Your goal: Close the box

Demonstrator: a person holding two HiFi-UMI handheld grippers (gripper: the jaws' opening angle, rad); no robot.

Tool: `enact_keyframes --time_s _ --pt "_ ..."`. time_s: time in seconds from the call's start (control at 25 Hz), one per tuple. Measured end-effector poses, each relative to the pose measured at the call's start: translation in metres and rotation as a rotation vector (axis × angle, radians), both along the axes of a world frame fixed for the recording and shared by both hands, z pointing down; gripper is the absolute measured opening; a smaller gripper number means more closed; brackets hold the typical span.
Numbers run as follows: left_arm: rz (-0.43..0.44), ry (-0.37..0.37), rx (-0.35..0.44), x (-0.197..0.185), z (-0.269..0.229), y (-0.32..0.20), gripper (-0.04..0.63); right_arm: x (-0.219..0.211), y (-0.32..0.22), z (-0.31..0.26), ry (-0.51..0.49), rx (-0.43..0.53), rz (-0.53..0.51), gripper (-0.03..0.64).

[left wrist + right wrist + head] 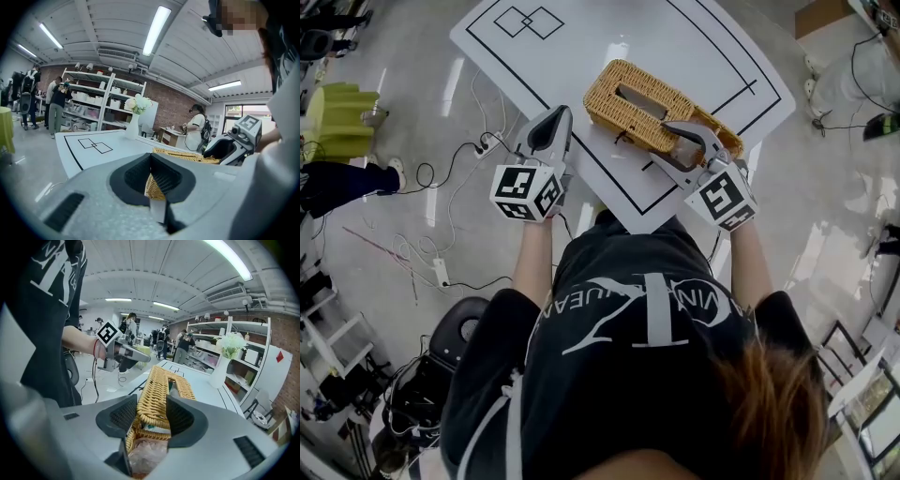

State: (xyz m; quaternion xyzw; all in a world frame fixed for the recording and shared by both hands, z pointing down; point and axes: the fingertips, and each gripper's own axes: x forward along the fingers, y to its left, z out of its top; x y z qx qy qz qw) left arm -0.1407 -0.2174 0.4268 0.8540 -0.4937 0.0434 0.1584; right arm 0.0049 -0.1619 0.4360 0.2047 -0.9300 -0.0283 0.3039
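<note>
A woven wicker box (pixel 642 103) with a slot in its lid lies on the white table (pixel 675 37). My right gripper (pixel 686 133) is at the box's near end, shut on the lid's edge. In the right gripper view the lid (pixel 161 390) fills the gap between the pads of the right gripper (pixel 151 404). The lid's near end stands slightly up there, and clear plastic (pixel 145 453) shows underneath. My left gripper (pixel 560 116) hangs shut and empty just left of the box, apart from it. Past the left gripper (pixel 150 158) the box (pixel 187 154) is in view.
Black outline markings (pixel 530 21) run over the table. A white vase with flowers (pixel 133 124) stands at the table's far side. Cables and a power strip (pixel 441 272) lie on the floor at left, by a black chair (pixel 459 328). Shelves and people fill the background.
</note>
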Motion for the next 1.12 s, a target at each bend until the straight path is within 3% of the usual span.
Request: enact_keyframes --time_s 0.6,1.12 --pt "0.01 -0.009 0.031 -0.023 -0.012 0.019 0.011 -0.001 0.004 0.003 0.006 -0.004 0.148 0.181" --pt "0.031 -0.011 0.07 -0.032 -0.021 0.027 0.011 0.007 0.005 -0.023 -0.118 0.037 0.28 0.135"
